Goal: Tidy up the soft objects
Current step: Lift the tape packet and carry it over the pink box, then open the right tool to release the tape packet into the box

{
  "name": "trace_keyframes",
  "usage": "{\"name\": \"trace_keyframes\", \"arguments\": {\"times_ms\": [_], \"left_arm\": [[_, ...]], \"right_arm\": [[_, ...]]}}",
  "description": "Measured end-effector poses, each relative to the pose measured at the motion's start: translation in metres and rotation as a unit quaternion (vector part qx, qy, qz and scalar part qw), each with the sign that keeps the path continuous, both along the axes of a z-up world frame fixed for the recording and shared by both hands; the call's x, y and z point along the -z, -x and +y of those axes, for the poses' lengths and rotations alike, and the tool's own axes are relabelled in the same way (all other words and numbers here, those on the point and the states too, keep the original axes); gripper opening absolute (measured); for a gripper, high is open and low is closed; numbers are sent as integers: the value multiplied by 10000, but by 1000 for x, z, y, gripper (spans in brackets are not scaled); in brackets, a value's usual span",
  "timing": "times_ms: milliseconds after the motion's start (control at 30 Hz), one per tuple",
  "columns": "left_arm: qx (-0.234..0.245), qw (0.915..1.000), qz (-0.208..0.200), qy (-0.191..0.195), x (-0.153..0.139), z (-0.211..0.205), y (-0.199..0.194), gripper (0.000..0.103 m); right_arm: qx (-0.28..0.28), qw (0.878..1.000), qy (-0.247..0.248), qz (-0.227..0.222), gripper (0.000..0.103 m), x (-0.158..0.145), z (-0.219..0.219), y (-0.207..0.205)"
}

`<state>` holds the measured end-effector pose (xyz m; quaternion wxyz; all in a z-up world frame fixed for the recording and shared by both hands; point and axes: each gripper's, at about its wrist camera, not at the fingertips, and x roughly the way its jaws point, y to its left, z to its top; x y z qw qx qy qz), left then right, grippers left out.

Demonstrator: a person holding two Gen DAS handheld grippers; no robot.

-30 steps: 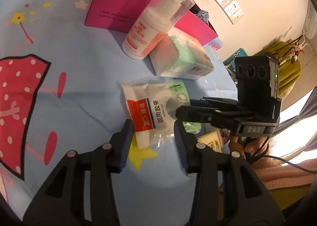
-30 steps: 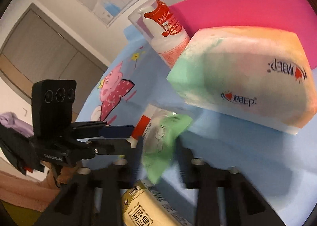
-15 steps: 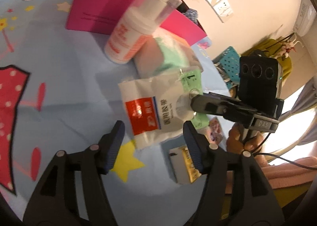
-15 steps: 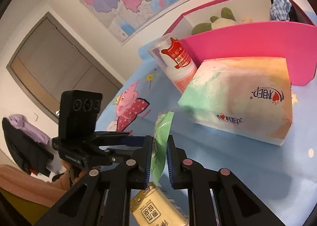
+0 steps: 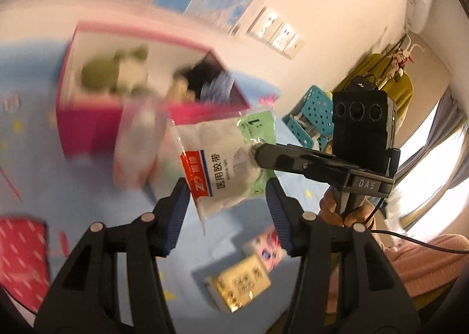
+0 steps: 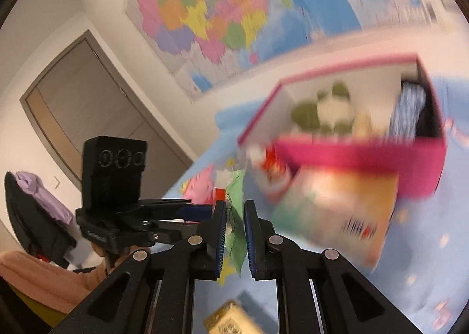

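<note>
Packet: crinkled clear plastic, white-green, flat; lifted off the bed, clamped in right gripper fingers. Left gripper: fingers apart, empty. Pink box beyond; yellow pack below.

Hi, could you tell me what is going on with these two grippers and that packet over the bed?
A person is sorting soft items with a handheld gripper in each hand. The right gripper is shut on the green edge of a medical tape packet and holds it in the air above the blue cartoon sheet. The left gripper is open just below the packet, not touching it. Behind them stands an open pink box with plush items inside; the packet is not in it yet.
</note>
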<state>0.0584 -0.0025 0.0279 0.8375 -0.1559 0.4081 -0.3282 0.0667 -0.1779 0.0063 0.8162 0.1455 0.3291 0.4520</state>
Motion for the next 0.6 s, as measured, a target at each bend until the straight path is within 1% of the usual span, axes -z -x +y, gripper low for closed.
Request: {"name": "trace_keyframes", "arguments": {"times_ms": [67,133,267,333,467,600], "left_arm": [[-5,9997,-195,-116,-16,0,-9,56],[-37,9991,-329,-254,-29,-1,-21,56],[-190,9974,-426,-545,-38,3,-50,56],[-262,9969,-354,-658,-34,4,-66,56],[-410,9962,-136,-760,-23,8,-95,56],[-484,9950,91,-864,-7,7,-114,56]], "right_arm": [[65,9998,-55,-180,12,-16,-4,-7],[135,9996,-39,-260,12,-27,-3,-18],[212,9994,49,-254,13,-34,4,-46],[212,9996,32,-156,13,-32,6,-62],[277,9996,80,46,14,-23,13,-92],[380,9986,255,251,16,-10,21,-116]]}}
